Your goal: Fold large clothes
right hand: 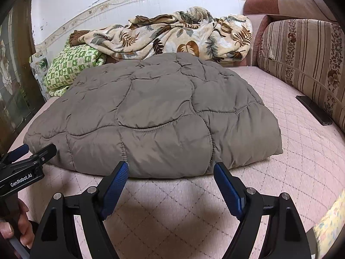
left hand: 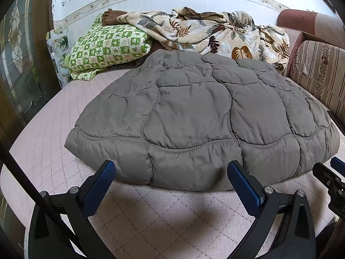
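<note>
While both tools hang just short of the near hem, nothing is gripped: the left hand-held gripper (left hand: 171, 171) has its blue pads spread wide, and the right hand-held gripper (right hand: 171, 171) stands equally apart, each with only bare mattress between its fingers. They sit side by side, pointing down at the same edge, which I read as lining up to take that edge at two points so the bulk can be lifted evenly. A person's hand (right hand: 15, 226) grips the left tool's handle at the lower left of the right view.

Just beyond lies the grey quilted jacket (left hand: 194, 112), puffy and already doubled into a compact mound on the pink quilted bed (left hand: 161, 215). Its thick padding will likely spring back, so a firm bite on the hem seems wise.

To the right, a dark phone (right hand: 314, 110) rests on the bed against the striped cushion (right hand: 301, 64), well apart from the garment. Farther back, a green checked pillow (left hand: 107, 47) and a crumpled leaf-print blanket (left hand: 211, 32) crowd the wall, leaving little room for folding away.
</note>
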A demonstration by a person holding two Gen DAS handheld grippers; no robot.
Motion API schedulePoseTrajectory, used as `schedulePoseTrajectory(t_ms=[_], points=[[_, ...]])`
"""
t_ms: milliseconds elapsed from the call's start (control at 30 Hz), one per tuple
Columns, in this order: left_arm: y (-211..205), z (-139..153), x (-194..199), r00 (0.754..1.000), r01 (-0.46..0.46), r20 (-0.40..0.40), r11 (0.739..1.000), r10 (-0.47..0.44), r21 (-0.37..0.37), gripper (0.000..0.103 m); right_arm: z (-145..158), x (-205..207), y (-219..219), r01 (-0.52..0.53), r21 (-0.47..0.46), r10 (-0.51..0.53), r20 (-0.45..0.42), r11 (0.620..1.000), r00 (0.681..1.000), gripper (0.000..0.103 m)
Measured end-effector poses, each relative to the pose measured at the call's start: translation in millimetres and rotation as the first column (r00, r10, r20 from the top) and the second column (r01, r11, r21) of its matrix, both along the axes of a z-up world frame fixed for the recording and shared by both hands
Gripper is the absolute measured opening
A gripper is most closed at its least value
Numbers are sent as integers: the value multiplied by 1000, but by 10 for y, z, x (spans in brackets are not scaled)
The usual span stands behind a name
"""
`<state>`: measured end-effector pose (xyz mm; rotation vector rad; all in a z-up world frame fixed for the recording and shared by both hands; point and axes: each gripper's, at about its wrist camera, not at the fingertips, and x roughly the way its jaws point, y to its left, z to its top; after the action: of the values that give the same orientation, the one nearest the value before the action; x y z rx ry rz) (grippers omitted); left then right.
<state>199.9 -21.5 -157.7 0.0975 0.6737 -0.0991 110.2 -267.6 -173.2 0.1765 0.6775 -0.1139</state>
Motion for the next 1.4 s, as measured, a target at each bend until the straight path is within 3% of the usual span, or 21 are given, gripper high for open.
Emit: schedulePoseTrajectory(t_ms=[533,767,1000,1167,1233,1300,1400], points=[[-7,27,-25,1000,4,-1,1000,-4,-5,103,25,-120,58,-17,-16,17,-6,1000,1000,86],[20,174,-267,1000,16,-22,1000,-15,9,103,94,-296,135,-23,-27,23,-11,999,1000,86],[238,482,-633,1000,-8,13,1000,8,-29,103,516,-651,321,-79,-60,82,59,995,995,86],[309,758,-882,996,11,94,999,-7,-36,103,900,-797,328,-85,-46,91,141,995,986,86],[260,828,-915,995,6,100,1000,-6,3,103,962,-821,347,-86,-33,90,155,996,984,86],[153,889,-949,993,-1,116,995,-10,98,103,1002,-854,377,-91,-34,96,168,995,981,86],[140,940,-1020,989,-11,149,994,-5,108,103,1021,-879,437,-103,-42,108,171,994,979,86]])
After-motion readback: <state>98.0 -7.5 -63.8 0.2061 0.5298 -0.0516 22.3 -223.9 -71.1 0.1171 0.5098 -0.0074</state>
